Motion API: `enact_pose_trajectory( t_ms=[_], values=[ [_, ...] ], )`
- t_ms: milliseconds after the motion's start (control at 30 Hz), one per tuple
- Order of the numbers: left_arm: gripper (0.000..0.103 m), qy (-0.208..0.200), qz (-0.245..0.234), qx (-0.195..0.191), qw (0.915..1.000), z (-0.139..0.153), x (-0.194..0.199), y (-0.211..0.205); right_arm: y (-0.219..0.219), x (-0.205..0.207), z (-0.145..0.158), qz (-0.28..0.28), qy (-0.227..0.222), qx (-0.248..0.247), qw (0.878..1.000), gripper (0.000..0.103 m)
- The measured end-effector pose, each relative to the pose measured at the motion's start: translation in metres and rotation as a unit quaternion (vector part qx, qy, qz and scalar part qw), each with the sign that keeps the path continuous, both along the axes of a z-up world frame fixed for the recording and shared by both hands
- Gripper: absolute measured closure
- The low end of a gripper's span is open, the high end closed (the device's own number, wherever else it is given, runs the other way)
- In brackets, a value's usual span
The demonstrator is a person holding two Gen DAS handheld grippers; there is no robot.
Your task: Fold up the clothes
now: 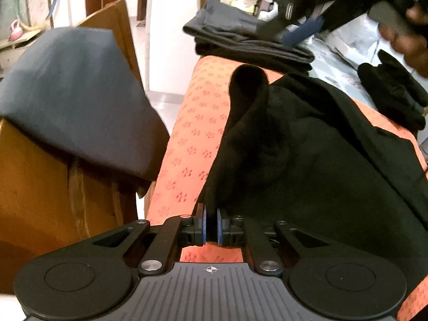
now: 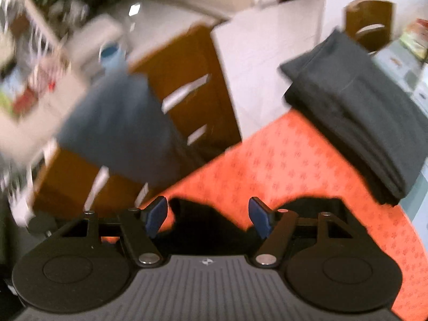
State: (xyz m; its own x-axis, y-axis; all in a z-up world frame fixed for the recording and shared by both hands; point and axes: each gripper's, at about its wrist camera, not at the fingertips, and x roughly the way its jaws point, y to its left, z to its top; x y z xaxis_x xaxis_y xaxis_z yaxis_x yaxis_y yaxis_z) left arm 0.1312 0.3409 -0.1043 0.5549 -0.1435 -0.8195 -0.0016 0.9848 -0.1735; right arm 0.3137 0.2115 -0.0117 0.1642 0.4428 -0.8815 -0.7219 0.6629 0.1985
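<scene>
A black garment (image 1: 307, 144) lies rumpled on the orange patterned cloth (image 1: 192, 133) that covers the table. My left gripper (image 1: 211, 226) is shut on the near edge of the black garment, which rises from the pads in a fold. My right gripper (image 2: 208, 218) is open and empty above the orange cloth (image 2: 281, 165); a bit of the black garment (image 2: 206, 222) shows below its fingers. The right gripper also shows in the left wrist view (image 1: 302, 30), held high at the top right by a hand.
A stack of folded dark grey clothes (image 1: 240, 37) sits at the table's far end, and shows in the right wrist view (image 2: 358, 112). A wooden chair (image 1: 48, 187) draped with a grey-blue cloth (image 1: 69, 93) stands to the left. A small black pile (image 1: 393, 91) lies at the right.
</scene>
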Motion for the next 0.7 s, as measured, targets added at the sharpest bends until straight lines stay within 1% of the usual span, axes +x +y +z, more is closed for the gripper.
enact_pose_trajectory(
  t_ms=[167,233,267,333,400,433,467,500,533,633,700],
  values=[
    [0.093,0.019,0.022,-0.015,0.9995,-0.003,-0.001,0.005,-0.016,-0.002,-0.003,-0.013,-0.036,0.006,0.999,0.030],
    [0.091,0.018,0.033,-0.028,0.9989,0.000,-0.004,0.010,-0.023,-0.003,-0.004,-0.018,-0.050,0.009,0.999,0.033],
    [0.090,0.017,0.039,-0.035,0.9985,0.002,-0.005,0.012,-0.026,-0.003,-0.004,-0.021,-0.057,0.010,0.998,0.038],
    [0.090,0.016,0.050,-0.049,0.9974,0.005,-0.008,0.017,-0.033,-0.004,-0.005,-0.026,-0.071,0.012,0.997,0.059],
    [0.087,0.006,0.054,-0.068,0.9962,0.010,-0.012,0.022,-0.032,-0.014,-0.020,-0.017,-0.067,0.013,0.998,0.068],
    [0.085,0.000,0.054,-0.079,0.9954,0.011,-0.013,0.025,-0.031,-0.021,-0.030,-0.010,-0.061,0.013,0.998,0.071],
    [0.078,-0.005,0.054,-0.089,0.9945,0.011,-0.015,0.028,-0.029,-0.028,-0.040,-0.003,-0.056,0.013,0.998,0.071],
    [0.068,-0.005,0.051,-0.094,0.9942,0.009,-0.013,0.028,-0.028,-0.034,-0.048,0.002,-0.053,0.013,0.999,0.071],
    [0.064,-0.004,0.048,-0.097,0.9941,0.008,-0.012,0.028,-0.025,-0.038,-0.055,0.006,-0.052,0.013,0.999,0.071],
    [0.062,-0.001,0.033,-0.089,0.9955,0.001,-0.009,0.020,-0.020,-0.043,-0.071,0.002,-0.056,0.002,0.998,0.073],
    [0.060,-0.004,0.028,-0.081,0.9963,-0.001,-0.006,0.016,-0.019,-0.046,-0.074,-0.005,-0.054,0.003,0.999,0.073]
  ],
)
